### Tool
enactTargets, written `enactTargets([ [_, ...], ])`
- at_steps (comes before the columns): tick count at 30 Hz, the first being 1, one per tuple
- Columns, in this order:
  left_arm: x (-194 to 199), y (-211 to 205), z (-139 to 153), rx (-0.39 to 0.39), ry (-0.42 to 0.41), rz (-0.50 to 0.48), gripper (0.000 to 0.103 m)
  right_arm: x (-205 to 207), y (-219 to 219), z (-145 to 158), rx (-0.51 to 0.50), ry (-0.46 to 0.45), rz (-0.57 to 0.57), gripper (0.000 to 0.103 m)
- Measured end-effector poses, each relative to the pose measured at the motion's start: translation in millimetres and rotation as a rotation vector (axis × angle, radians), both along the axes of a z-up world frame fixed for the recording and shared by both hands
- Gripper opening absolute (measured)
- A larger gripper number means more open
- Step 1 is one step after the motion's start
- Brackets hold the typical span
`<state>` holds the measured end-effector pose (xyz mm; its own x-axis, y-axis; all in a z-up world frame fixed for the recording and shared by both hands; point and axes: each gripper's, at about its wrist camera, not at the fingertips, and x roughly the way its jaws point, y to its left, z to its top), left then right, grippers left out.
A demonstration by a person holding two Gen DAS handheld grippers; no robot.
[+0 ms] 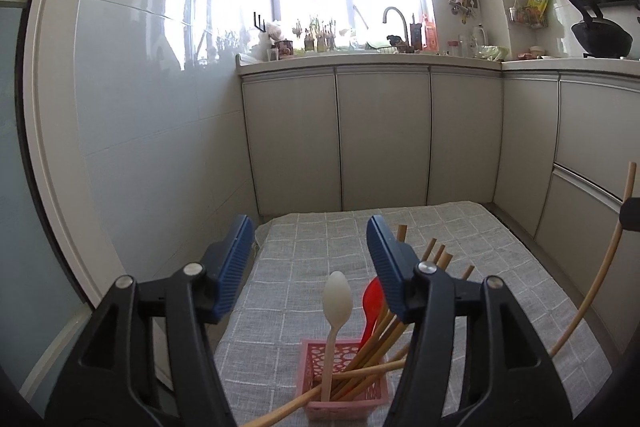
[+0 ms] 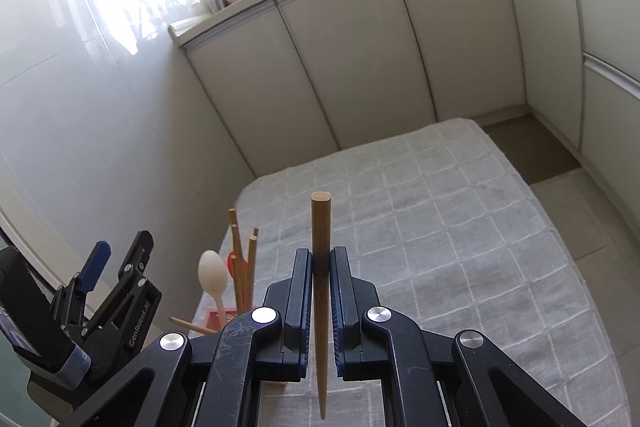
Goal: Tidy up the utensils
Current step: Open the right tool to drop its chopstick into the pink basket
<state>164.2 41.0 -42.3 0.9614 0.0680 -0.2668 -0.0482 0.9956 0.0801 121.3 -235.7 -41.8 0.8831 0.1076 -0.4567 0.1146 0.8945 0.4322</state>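
Right gripper (image 2: 320, 267) clamps a chopstick (image 2: 321, 227); left gripper (image 1: 310, 259) hangs open over the basket (image 1: 342, 383).
Light, stiff, smooth wood, apparently pinched mid-shaft; it may slip or swivel.

Both grippers (image 1: 310, 255) (image 2: 320, 267) black plastic w/ silver rivets, blue ribbed pads — "GenRobotAI" lettering on left.

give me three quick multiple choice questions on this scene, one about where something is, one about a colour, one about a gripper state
1. Where does the white spoon stand?
A. in the pink basket
B. flat on the cloth
C. in the sink

2. What colour is the spoon behind it?
A. green
B. red
C. black

3. The right gripper is:
A. open, holding nothing
B. shut on a chopstick
C. shut on the spoon

Answers: A, its handle drops into the basket; B, the red spoon shows beside it; B, its pads clamp the upright stick.
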Motion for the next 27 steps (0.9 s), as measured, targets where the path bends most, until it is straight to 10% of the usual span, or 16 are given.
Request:
enactTargets([
  [27, -27, 99, -3, -0.12, 0.277, 0.049, 0.074, 40, 116, 62, -0.05, -0.238, 0.06, 0.007],
])
